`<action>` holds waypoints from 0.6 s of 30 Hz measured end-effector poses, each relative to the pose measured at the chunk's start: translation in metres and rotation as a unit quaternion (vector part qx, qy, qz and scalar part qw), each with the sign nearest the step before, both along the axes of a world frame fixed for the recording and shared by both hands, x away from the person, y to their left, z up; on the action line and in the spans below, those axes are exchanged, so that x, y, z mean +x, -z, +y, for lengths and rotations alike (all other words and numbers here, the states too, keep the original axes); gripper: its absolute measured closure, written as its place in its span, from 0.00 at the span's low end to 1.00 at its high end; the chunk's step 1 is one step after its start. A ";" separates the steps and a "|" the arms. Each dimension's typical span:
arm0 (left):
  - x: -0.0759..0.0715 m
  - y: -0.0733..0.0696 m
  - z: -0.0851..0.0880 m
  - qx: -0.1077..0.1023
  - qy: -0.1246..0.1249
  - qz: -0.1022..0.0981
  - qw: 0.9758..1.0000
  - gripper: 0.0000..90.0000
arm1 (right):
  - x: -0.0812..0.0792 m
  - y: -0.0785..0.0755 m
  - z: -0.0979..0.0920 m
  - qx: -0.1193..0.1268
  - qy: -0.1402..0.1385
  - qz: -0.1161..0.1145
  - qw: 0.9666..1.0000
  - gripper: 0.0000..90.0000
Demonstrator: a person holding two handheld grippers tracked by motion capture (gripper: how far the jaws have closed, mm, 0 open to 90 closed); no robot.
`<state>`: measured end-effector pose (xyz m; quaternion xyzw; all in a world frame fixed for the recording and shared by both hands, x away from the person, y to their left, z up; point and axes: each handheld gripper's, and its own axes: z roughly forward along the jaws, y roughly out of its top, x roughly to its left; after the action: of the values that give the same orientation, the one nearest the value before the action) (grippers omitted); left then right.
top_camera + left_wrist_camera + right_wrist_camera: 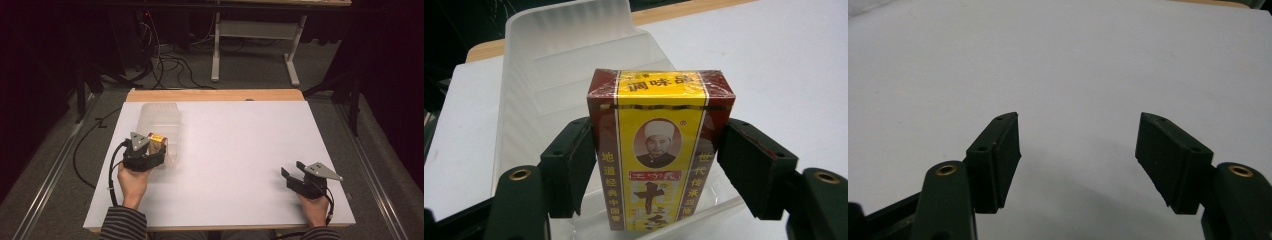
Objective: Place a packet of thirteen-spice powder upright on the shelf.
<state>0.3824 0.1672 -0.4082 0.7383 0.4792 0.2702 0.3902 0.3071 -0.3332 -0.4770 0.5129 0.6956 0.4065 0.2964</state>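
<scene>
A yellow and maroon seasoning box (659, 150) stands upright between the jaws of my left gripper (661, 132), and both pads press on its narrow sides. In the high view the box (156, 139) is at the near end of a clear plastic container (160, 117) on the left of the white table top (240, 140), with my left gripper (159, 148) just in front of it. The container (569, 55) stretches away behind the box. I cannot tell whether the box rests on the container's floor. My right gripper (292, 168) stands open at the near right, with nothing between its jaws (1079, 125).
A wooden strip (215, 95) runs along the table's far edge. Beyond it, a white table frame (255, 30) stands on the floor and cables (170, 62) lie there. A black cable (114, 170) trails from the left gripper over the table's left side.
</scene>
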 end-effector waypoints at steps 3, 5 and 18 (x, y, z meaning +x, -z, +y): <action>-0.003 0.000 0.002 0.000 -0.006 -0.003 1.000 0.36 | 0.000 0.000 0.000 -0.002 -0.001 0.001 1.000 0.38; -0.004 0.000 0.003 0.000 -0.007 -0.004 1.000 0.35 | 0.001 0.000 0.000 -0.002 -0.002 0.002 1.000 0.38; -0.006 -0.010 0.007 -0.008 0.002 0.001 1.000 0.28 | 0.000 0.000 -0.001 0.002 -0.001 -0.003 1.000 0.38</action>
<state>0.3759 0.1738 -0.3983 0.7360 0.4808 0.2647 0.3962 0.3069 -0.3341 -0.4770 0.5119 0.6944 0.4097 0.2965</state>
